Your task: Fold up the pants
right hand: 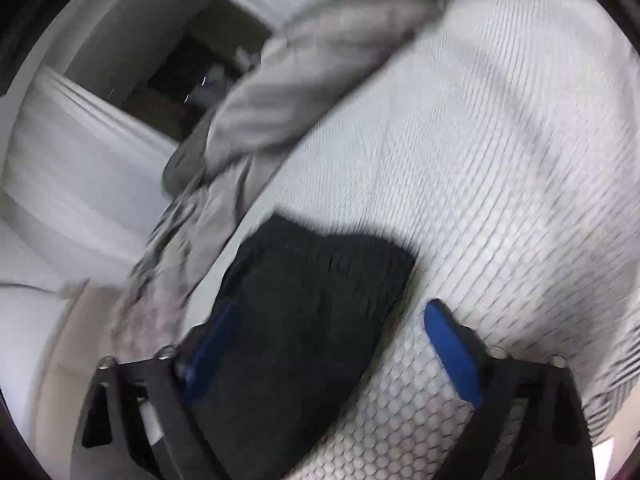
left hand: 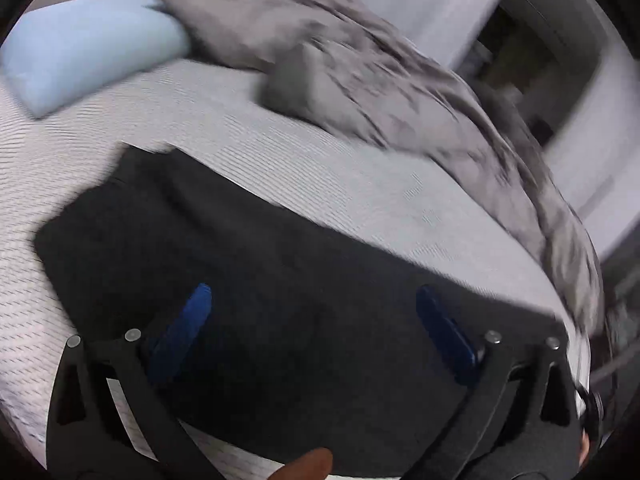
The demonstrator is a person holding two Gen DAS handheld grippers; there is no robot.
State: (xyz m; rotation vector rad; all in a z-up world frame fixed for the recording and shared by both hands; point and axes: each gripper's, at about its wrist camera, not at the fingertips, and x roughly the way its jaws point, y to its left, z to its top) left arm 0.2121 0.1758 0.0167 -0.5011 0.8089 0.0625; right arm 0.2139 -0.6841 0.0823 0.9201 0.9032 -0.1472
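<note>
Blurred white textured bed [left hand: 280, 152] carries a smeared grey blanket [left hand: 360, 72] and a pale blue pillow [left hand: 88, 48]. Black pants [left hand: 240, 248] lie flat, their near edge cut off. Left gripper [left hand: 314, 312] gapes wide above them; right gripper [right hand: 332, 320] stands apart, clamping nothing.

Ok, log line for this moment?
stage: folding | pants: flat on bed | left gripper: open above pants | right gripper: open, nothing gripped
</note>
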